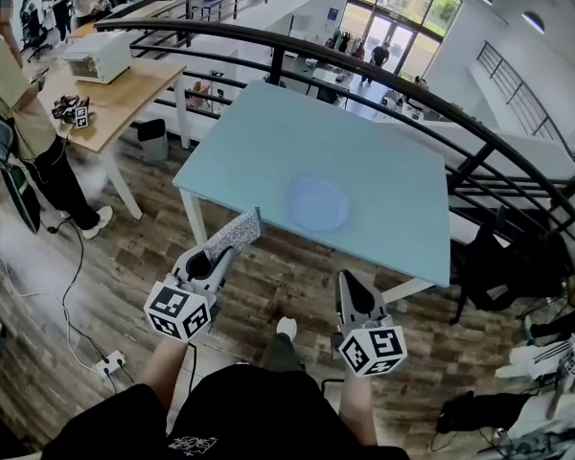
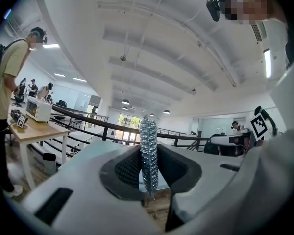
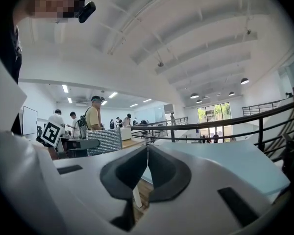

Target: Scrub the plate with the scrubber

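So the person is standing just short of the table, with both grippers hanging low over the floor and nowhere near the work yet. The plate is sitting by itself on the table, toward the near edge and a bit right of centre, well apart from both grippers. The left gripper is pinching the scrubber edge-on, jaws clamped on the thin side of that silvery mesh pad. That's leaving most of the pad sticking out past the tips and angling up toward the table. Makes sense, since you want a big free face dragging across the plate instead of plastic jaws scraping it. The right gripper is carrying nothing, jaws pressed flat together with only a hairline seam showing. My guess is it's free so it can pin the plate and stop it skating around during the rubbing. I'm reading this as the approach, with scrubbing not started. The next bit is probably going to need a reach forward and a tilt down to get the pad flat.
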Demonstrator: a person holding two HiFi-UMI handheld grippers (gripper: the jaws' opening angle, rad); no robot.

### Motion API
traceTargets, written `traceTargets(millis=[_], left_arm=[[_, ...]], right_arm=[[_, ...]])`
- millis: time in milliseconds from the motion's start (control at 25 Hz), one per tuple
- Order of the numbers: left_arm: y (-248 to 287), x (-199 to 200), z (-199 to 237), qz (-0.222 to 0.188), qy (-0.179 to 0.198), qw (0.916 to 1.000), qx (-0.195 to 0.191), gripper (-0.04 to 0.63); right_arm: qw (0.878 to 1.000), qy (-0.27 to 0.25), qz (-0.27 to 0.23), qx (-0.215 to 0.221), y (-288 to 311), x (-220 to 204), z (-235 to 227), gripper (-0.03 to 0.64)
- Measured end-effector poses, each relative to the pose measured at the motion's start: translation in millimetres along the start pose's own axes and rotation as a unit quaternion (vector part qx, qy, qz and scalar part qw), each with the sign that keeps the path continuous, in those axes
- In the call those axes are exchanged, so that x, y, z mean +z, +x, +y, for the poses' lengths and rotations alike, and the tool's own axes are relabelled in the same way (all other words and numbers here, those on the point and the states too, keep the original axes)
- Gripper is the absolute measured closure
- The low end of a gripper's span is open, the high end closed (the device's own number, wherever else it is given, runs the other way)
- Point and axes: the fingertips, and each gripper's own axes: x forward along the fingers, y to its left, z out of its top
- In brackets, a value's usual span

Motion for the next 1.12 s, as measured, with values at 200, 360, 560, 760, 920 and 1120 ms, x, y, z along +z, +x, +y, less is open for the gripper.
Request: traceTargets(millis=[200,360,560,760,920,1120], left_arm=[[31.4,-6.5,1.3,0.008,-0.008,0.9999,-0.008,0.505],[62.6,-7.9,4.6,0.013,-0.007,0.9999,-0.002,0.505],[107.6,-11.0,10.7,0.027,-0.004,0.9994,0.020,0.505],[149.0,-10.7,11.3,0.034,-0.004,0.9986,0.039,0.505],[183.1,-13.4,8.7,0.038,-0.008,0.9979,0.052,0.505],[222.8,-19.6,5.2,0.044,-0.014,0.9969,0.064,0.505]], right_arm=[[1.000,0.012,-0.001,0.009,25.5,-3.7,-31.6,0.609],[1.000,0.017,-0.004,0.011,47.5,-2.8,-65.3,0.609],[1.000,0.023,0.006,0.019,80.5,-7.1,-110.1,0.609],[0.999,0.032,0.020,0.032,111.5,-10.5,-150.8,0.609],[0.998,0.034,0.033,0.040,132.1,-18.4,-185.4,0.609],[0.996,0.038,0.053,0.054,155.4,-29.6,-221.7,0.609]])
